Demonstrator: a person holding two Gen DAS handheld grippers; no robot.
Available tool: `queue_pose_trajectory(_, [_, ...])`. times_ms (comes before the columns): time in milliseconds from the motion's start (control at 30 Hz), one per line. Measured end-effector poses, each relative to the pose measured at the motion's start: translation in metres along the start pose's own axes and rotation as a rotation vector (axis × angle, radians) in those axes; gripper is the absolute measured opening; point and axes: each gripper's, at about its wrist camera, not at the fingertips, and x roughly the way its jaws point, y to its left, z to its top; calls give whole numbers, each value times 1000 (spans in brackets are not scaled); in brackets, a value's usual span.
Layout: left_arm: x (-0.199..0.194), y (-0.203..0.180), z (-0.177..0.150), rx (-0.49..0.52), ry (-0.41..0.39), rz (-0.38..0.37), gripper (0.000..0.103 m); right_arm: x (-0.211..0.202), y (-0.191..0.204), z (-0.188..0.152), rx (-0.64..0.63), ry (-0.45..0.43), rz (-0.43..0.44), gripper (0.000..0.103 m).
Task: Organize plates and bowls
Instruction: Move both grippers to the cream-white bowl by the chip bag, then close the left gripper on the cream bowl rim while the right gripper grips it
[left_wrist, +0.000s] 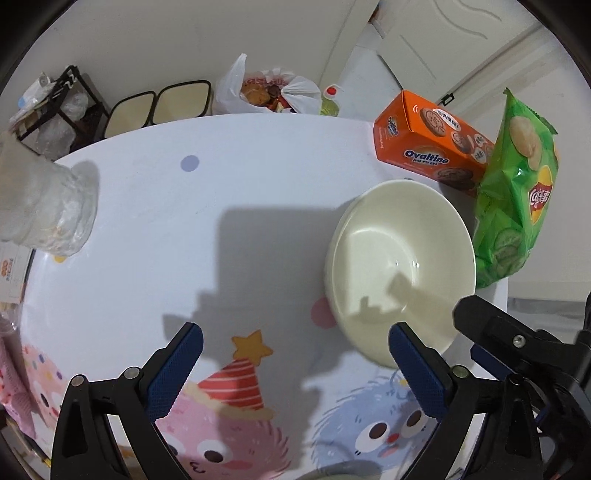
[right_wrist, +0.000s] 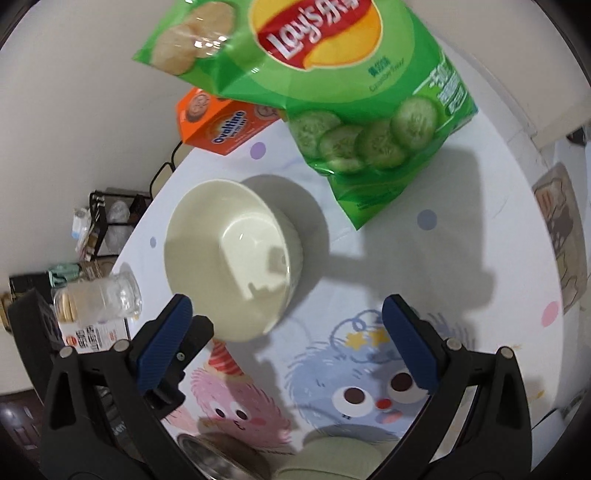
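Note:
A cream bowl stands upright on the round table, right of centre in the left wrist view; it looks like two bowls nested. It also shows in the right wrist view. My left gripper is open and empty, above the table, its right finger close to the bowl's near rim. My right gripper is open and empty, just right of the bowl. At the bottom edge of the right wrist view a metal bowl and a pale green dish are partly hidden.
A green Lay's chip bag and an orange Ovaltine box stand behind the bowl. A clear jar sits at the table's left edge. Beyond the table are chairs, a wire rack and a plastic bag.

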Motion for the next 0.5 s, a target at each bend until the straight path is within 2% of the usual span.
queue_pose_trajectory(100, [3, -4, 3, 18, -11, 6, 97, 2, 3, 4, 1, -12, -36, 100])
queue_pose_trajectory(167, [4, -5, 7, 16, -16, 4, 82, 3, 3, 5, 2, -15, -39, 91])
queue_pose_trajectory(267, [6, -7, 12, 13, -14, -1, 59, 6, 2, 7, 25, -13, -30, 88])
queue_pose_trajectory(300, [7, -7, 13, 16, -15, 0, 56, 8, 2, 7, 28, -12, -32, 87])
queue_pose_trajectory(333, [8, -8, 15, 19, -16, 1, 49, 9, 3, 8, 24, -11, -38, 79])
queue_pose_trajectory(367, [8, -8, 17, 19, -18, 0, 43, 11, 5, 8, 20, -11, -46, 66])
queue_pose_trajectory(433, [11, -7, 20, 18, -10, -7, 40, 14, 5, 9, 21, -5, -61, 57])
queue_pose_trajectory(500, [16, -5, 22, 10, 1, -19, 36, 17, 5, 9, 26, 4, -54, 54])
